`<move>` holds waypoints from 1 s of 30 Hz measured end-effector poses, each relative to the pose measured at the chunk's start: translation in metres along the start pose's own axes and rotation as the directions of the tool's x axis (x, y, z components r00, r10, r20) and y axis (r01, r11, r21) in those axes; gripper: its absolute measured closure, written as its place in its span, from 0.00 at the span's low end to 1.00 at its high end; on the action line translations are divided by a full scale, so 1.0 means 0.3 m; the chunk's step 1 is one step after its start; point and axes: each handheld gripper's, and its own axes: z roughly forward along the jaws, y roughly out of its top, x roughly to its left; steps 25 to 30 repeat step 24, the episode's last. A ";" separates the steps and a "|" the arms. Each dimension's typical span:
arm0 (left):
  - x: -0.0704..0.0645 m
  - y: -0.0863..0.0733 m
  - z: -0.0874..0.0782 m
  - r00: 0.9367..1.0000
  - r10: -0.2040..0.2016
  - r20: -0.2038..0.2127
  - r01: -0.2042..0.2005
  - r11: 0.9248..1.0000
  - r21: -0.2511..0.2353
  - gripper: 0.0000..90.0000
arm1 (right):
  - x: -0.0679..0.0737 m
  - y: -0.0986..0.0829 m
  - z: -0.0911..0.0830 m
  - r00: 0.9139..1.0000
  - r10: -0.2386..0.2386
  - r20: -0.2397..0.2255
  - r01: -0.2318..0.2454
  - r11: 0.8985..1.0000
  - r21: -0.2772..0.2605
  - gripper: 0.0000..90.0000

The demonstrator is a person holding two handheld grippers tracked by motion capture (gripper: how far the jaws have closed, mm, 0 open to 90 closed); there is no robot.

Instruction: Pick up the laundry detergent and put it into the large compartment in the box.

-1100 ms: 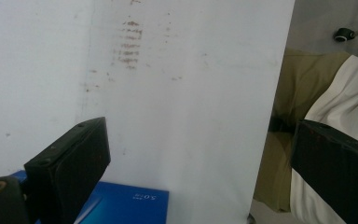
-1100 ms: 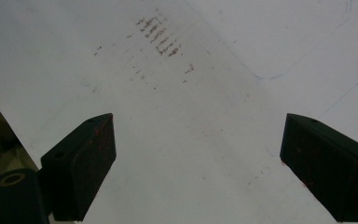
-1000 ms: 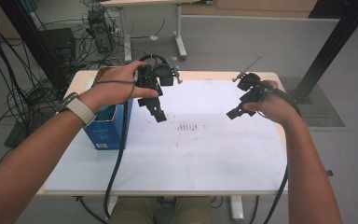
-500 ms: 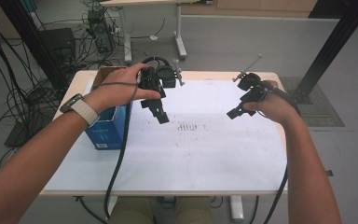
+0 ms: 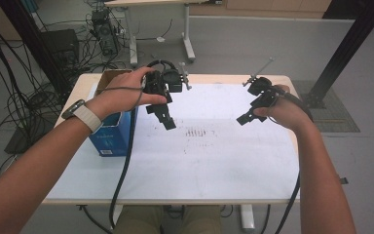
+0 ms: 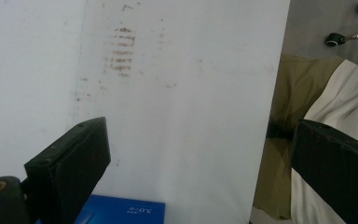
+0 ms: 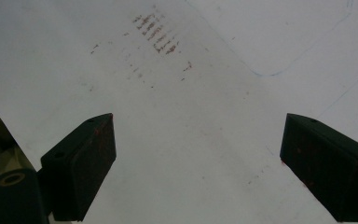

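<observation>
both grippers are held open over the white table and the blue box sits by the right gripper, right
Not quite. Both the left gripper and the right gripper are held open over the white table, but the blue box sits by the left gripper, at the table's left edge, not the right one. The high view shows it.

Blue box [image 6: 121,212] cut off by left gripper view's bottom edge, lettering too small to read.
</observation>
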 end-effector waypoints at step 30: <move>0.002 -0.006 0.006 1.000 -0.019 -0.003 0.019 1.000 -0.012 0.06 | -0.004 -0.036 0.001 1.000 0.012 0.003 -0.012 1.000 -0.014 0.12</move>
